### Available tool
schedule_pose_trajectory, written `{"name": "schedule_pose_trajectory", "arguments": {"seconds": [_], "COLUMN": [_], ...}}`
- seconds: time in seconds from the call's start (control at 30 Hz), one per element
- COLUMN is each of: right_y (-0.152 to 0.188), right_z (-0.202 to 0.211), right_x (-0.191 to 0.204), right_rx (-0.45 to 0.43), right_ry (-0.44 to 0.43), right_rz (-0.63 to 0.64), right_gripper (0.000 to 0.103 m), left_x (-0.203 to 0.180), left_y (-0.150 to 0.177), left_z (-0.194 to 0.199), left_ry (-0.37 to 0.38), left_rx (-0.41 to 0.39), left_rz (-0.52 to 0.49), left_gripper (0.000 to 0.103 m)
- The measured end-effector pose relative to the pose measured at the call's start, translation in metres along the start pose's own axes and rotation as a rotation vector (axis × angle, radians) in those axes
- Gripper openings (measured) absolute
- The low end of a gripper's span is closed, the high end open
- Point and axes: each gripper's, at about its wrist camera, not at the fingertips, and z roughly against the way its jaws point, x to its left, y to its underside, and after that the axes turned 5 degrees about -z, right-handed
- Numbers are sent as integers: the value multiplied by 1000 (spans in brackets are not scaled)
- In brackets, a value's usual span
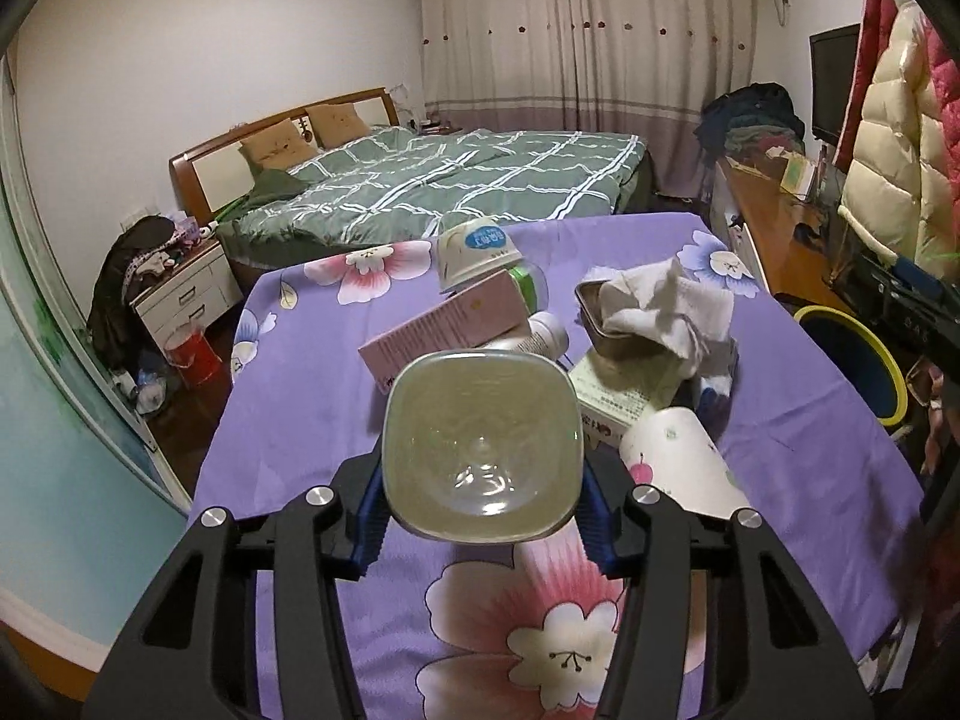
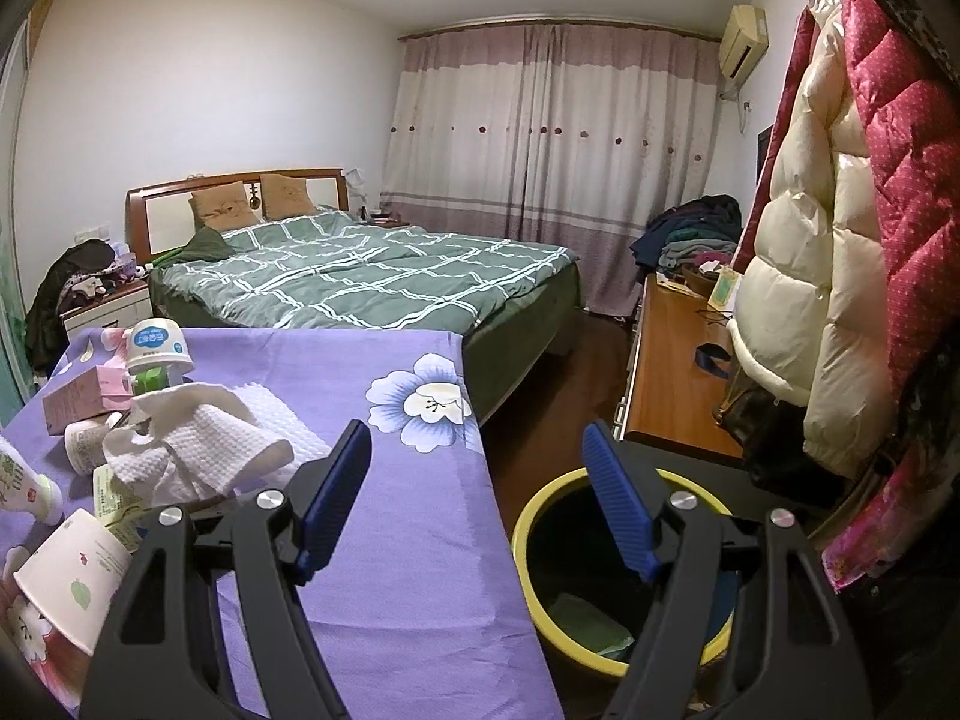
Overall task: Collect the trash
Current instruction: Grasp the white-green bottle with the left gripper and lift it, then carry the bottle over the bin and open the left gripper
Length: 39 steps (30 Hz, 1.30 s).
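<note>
Clamped between the ribbed blue pads of the left gripper (image 1: 483,510) is a clear, square-bottomed plastic bottle (image 1: 483,444); the right gripper (image 2: 477,501) is held apart above a round yellow-rimmed bin (image 2: 540,516).

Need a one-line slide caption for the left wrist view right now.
Left gripper clamps a clear plastic bottle above the purple floral tablecloth, cluttered with trash.

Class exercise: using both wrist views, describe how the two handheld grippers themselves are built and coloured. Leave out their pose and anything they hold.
Both look alike. The left gripper and the right gripper have matte black, angular plastic linkage arms with cut-out slots, joined by round silver pivot pins. Each ends in two fingers faced with blue ribbed pads. No cables, printed markings or sleeves show in either view.
</note>
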Motion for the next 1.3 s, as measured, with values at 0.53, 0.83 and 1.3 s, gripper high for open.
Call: {"name": "schedule_pose_trajectory", "arguments": {"seconds": [0.53, 0.83, 1.3], "right_y": [-2, -5, 11], "right_z": [3, 12, 24], "right_x": [-26, -60, -153], "right_rx": [-8, -29, -13], "right_ry": [18, 56, 166], "right_rz": [-40, -93, -193], "right_gripper": [69, 69, 69], "left_x": [2, -35, -209], "left_y": [-34, -75, -145], "left_z": [-13, 10, -6], "left_ry": [-12, 33, 374], "left_rx": [-24, -77, -140], "left_rz": [21, -51, -184], "left_gripper": [51, 51, 51]}}
